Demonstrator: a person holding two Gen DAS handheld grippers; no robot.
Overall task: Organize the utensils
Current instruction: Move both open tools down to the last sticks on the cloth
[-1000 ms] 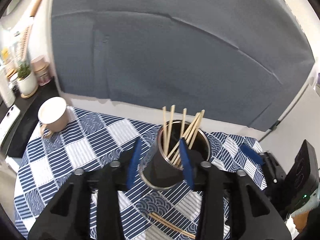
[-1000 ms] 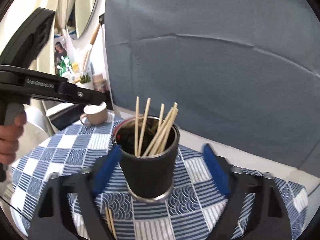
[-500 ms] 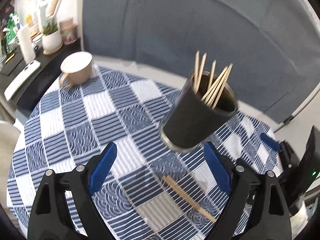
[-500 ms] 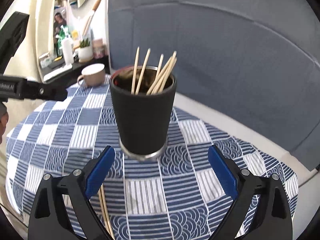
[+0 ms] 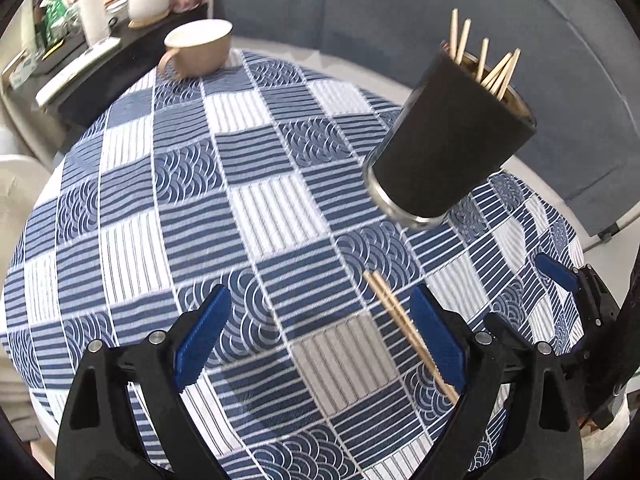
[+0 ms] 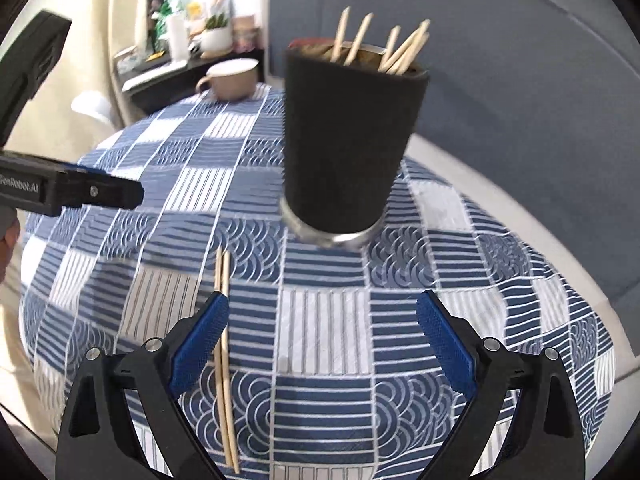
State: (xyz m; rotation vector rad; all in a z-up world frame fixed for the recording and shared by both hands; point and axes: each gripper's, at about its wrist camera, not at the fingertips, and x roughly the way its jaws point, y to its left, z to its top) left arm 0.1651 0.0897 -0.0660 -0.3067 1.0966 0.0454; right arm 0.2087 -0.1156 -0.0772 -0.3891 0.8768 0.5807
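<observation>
Left gripper (image 5: 318, 340): jaws spread wide, nothing between the blue pads.
Right gripper (image 6: 322, 334): jaws apart, empty.
Chopstick holder (image 6: 344, 136): black cup, upright on the checked tablecloth (image 6: 320, 344), several chopsticks inside.
Loose chopstick pair (image 6: 224, 344): flat on the cloth, near the holder's base, beside the right gripper's left pad.
Mug (image 5: 198, 50): far edge of the table.

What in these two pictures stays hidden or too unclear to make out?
- Inside of the black cup: both views see its wall; only the stick tops show, so their count is uncertain.
- Loose chopsticks: in the left view their near end passes behind the left tool; in the right view it runs behind the right tool.
- Shelf clutter: too small and blurred.
- Mug: contents unseen.
</observation>
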